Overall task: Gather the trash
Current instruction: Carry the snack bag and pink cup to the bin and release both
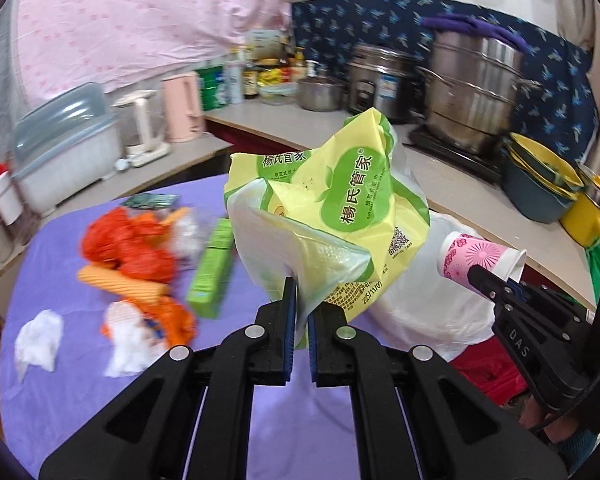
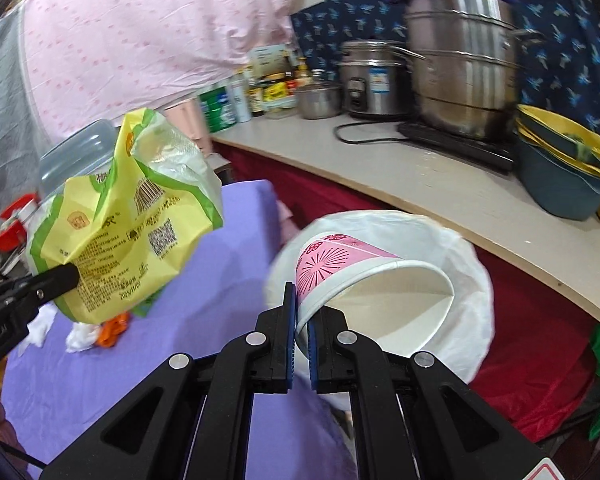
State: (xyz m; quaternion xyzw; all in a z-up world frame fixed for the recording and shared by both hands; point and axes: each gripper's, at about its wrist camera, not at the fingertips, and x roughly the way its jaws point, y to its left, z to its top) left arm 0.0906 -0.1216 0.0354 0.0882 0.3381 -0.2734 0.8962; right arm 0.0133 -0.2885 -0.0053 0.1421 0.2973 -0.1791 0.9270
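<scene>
A crumpled yellow-and-green plastic tissue wrapper [image 1: 332, 204] hangs in the air above the worktop, pinched by its clear lower edge in the left claw [image 1: 301, 300], whose jaws are clamped narrow on it. Just beside it, the right claw [image 2: 302, 312] grips the rim of a pink-patterned white paper cup [image 2: 352, 268], tilted on its side over a white plastic-lined bin [image 2: 472, 280]. Behind the wrapper, on the lilac-covered worktop [image 1: 80, 380], lie an orange plastic bag [image 1: 128, 248], a green carton [image 1: 214, 268] and white crumpled tissues [image 1: 38, 338].
</scene>
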